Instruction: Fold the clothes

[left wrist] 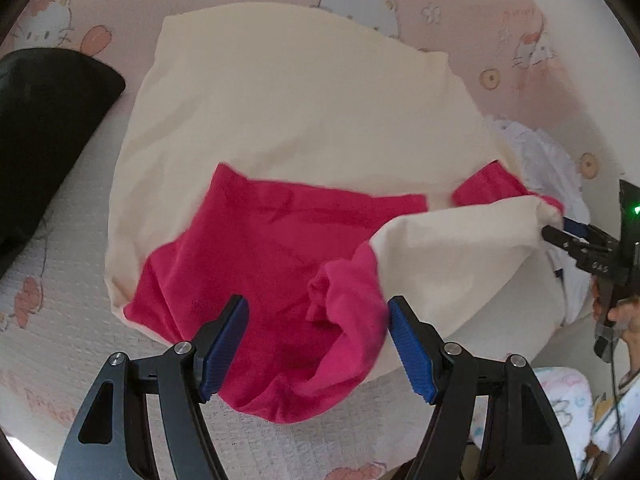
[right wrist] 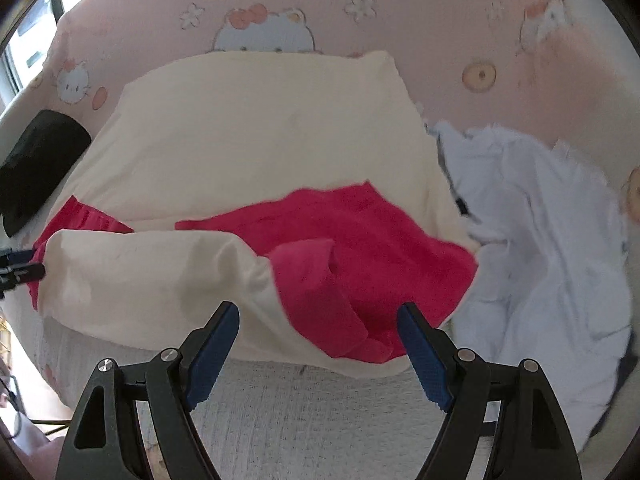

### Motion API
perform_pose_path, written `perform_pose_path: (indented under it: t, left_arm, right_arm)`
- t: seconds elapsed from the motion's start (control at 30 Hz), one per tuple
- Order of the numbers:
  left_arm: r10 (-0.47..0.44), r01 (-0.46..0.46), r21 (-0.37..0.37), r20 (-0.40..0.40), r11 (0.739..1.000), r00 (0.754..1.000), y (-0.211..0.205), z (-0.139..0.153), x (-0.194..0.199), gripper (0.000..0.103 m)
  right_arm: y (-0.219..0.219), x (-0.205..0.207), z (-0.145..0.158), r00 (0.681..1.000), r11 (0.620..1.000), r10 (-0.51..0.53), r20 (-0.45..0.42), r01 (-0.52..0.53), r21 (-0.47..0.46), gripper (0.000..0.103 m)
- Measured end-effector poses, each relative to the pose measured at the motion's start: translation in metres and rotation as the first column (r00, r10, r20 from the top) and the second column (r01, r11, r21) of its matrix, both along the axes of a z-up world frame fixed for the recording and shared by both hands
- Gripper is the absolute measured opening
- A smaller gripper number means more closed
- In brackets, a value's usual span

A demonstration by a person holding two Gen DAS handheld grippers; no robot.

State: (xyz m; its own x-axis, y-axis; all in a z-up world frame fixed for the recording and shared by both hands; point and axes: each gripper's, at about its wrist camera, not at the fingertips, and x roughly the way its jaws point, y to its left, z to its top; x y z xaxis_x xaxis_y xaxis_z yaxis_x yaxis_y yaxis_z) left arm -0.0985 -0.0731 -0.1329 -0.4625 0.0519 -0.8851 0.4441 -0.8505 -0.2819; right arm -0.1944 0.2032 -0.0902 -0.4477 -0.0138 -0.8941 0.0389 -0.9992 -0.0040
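Where it lies spread across the white, waffle-textured bed cover [right wrist: 300, 420], the large cream garment of soft smooth cloth [left wrist: 300, 120] has its near edge rolled back into a thick fold. Bright pink knit fabric [left wrist: 260, 240], bunched and wrinkled, shows under and in front of that fold.

The left gripper [left wrist: 317, 304] hovers low over the pink bunch, its blue ribbed jaws wide apart and gripping nothing. The right gripper [right wrist: 317, 308] is posed the same way at the cream garment's near edge, jaws apart and empty.

A crumpled white garment [right wrist: 540, 220] touches the cream garment's right side. A black rounded cushion [left wrist: 48, 120] lies apart to its left. Bare cover lies open in front, and pink cat-print fabric [right wrist: 400, 20] rises behind.
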Motion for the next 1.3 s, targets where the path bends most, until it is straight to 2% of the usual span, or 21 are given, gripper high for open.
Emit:
perform_pose_path:
  t: [0.1,0.17,0.2,0.23,0.27,0.4,0.43,0.57,0.7,0.83,0.97,1.1,1.2,1.27,1.3]
  left_arm:
    - [-0.001,0.001,0.036,-0.009,0.999,1.000,0.003,-0.005,-0.001,0.069]
    - [-0.025,0.025,0.029,-0.023,0.999,0.999,0.007,-0.005,-0.003,0.069]
    - [-0.038,0.039,0.022,-0.029,0.999,0.999,0.010,-0.005,-0.004,0.065]
    - [-0.049,0.049,0.010,-0.032,0.999,0.998,0.012,-0.005,-0.005,0.056]
    - [-0.060,0.060,-0.004,-0.028,0.998,0.998,0.014,-0.006,-0.007,0.053]
    - [-0.071,0.072,0.009,-0.039,0.997,0.997,0.011,-0.009,-0.008,0.038]
    - [-0.067,0.068,0.005,-0.039,0.998,0.997,0.010,-0.009,-0.009,0.032]
    - [-0.053,0.054,0.016,-0.042,0.998,0.998,0.000,-0.012,-0.011,0.027]
    - [-0.045,0.045,0.008,-0.031,0.999,0.999,-0.006,-0.015,-0.015,0.027]
    - [-0.057,0.057,-0.008,-0.022,0.998,0.998,-0.006,-0.022,-0.016,0.030]
    - [-0.066,0.065,-0.024,-0.037,0.998,0.997,-0.005,-0.021,-0.014,0.030]
    - [-0.067,0.064,-0.067,-0.037,0.996,0.997,0.000,-0.016,-0.013,0.030]
    - [-0.068,0.068,-0.125,0.003,0.990,0.998,0.005,-0.006,-0.016,0.042]
    - [-0.087,0.086,-0.169,-0.003,0.982,0.996,0.009,0.008,-0.015,0.042]
    - [-0.099,0.095,-0.191,-0.011,0.977,0.995,0.011,0.015,-0.013,0.044]
  right_arm:
    - [0.003,0.000,-0.004,1.000,0.999,0.006,-0.015,-0.006,-0.033,0.081]
    - [0.002,0.000,-0.006,1.000,1.000,0.007,-0.016,-0.007,-0.030,0.080]
    - [0.001,0.000,-0.006,1.000,1.000,0.015,-0.014,-0.015,-0.024,0.079]
    - [0.000,0.000,-0.007,1.000,1.000,0.022,-0.014,-0.022,-0.016,0.069]
    - [0.000,0.000,-0.006,1.000,1.000,0.022,-0.019,-0.022,-0.003,0.059]
    - [0.000,-0.003,0.001,0.999,0.998,0.036,-0.026,-0.037,-0.044,0.043]
    - [0.000,-0.005,0.002,0.999,0.998,0.042,-0.023,-0.043,-0.048,0.037]
    - [0.003,-0.020,0.000,1.000,1.000,-0.009,0.007,0.009,-0.020,0.025]
    - [0.013,-0.037,-0.007,0.993,0.994,-0.111,0.029,0.111,0.003,0.025]
    - [0.033,-0.050,-0.036,0.968,0.974,-0.220,0.120,0.224,-0.025,0.025]
    - [0.028,-0.047,-0.043,0.972,0.977,-0.212,0.103,0.212,0.008,0.026]
    - [0.034,-0.040,-0.042,0.960,0.962,-0.263,0.091,0.269,-0.052,0.027]
    - [0.029,-0.031,-0.032,0.965,0.964,-0.259,0.053,0.261,-0.047,0.037]
    - [0.019,-0.019,-0.023,0.972,0.972,-0.234,0.025,0.234,-0.018,0.066]
    - [0.015,-0.013,-0.018,0.975,0.975,-0.221,0.011,0.221,-0.003,0.070]
